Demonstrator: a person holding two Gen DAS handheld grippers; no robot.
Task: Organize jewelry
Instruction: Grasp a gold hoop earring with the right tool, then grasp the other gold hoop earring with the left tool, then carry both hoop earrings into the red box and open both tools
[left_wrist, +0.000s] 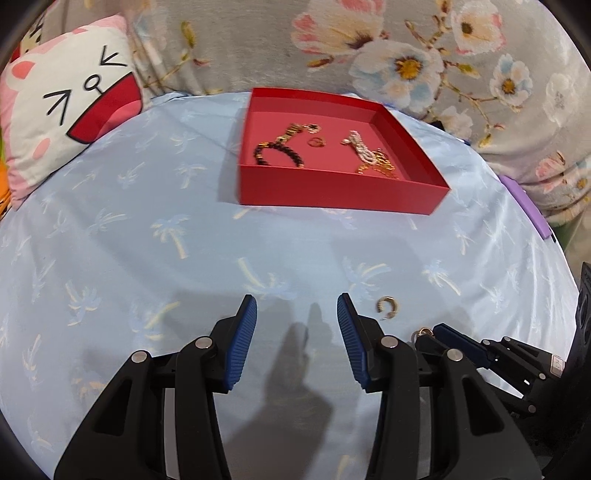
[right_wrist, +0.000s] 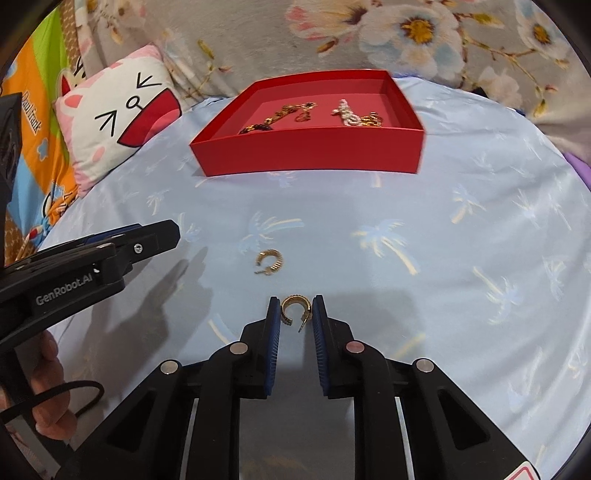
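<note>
A red tray (left_wrist: 340, 190) (right_wrist: 306, 153) sits on the blue palm-print cloth and holds a dark bead bracelet (left_wrist: 277, 149), a small ring (left_wrist: 316, 141), a pearl piece (left_wrist: 360, 147) and a gold chain (left_wrist: 380, 168). My right gripper (right_wrist: 295, 312) is shut on a gold hoop earring (right_wrist: 291, 306), held between its blue pads just above the cloth. A second gold hoop earring (right_wrist: 269, 261) (left_wrist: 387, 306) lies loose on the cloth ahead of it. My left gripper (left_wrist: 297, 314) is open and empty, to the left of the loose earring; it also shows in the right wrist view (right_wrist: 147, 240).
A cat-face cushion (left_wrist: 66, 110) (right_wrist: 118, 118) lies at the left of the cloth. A floral grey blanket (left_wrist: 406, 48) runs behind the tray. A purple object (left_wrist: 528, 206) sits at the right edge. The right gripper's body (left_wrist: 480, 350) is close beside my left one.
</note>
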